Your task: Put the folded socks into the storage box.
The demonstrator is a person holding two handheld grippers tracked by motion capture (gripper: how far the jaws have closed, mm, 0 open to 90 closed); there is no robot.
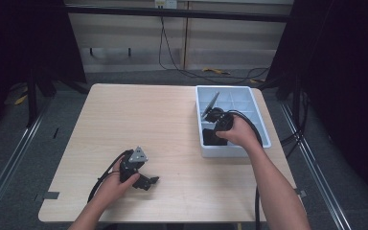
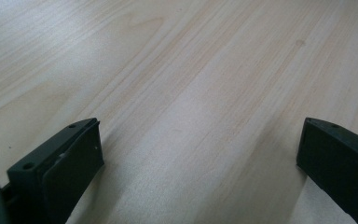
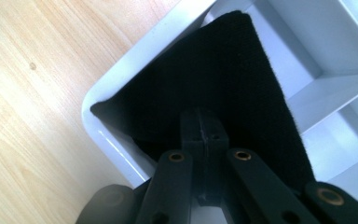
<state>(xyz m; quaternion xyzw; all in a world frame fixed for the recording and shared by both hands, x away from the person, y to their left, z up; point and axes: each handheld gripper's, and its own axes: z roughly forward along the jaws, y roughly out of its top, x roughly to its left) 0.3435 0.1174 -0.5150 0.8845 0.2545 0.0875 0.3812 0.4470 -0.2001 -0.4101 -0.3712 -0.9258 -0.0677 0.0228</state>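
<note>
My right gripper points down into the near left corner compartment of a white divided tray. Its jaws are pressed together on a piece of black felt-like cloth, which leans across that compartment. From above, the right gripper and the hand on it cover most of the cloth at the tray's near left corner. My left gripper rests low on the table near the front, held in a hand. Its jaws stand wide apart over bare wood, and nothing lies between the left gripper's jaws.
The tray sits at the table's right side, near its right edge, with several compartments. Black cables trail from both grippers. Dark curtains and metal floor rails flank the table.
</note>
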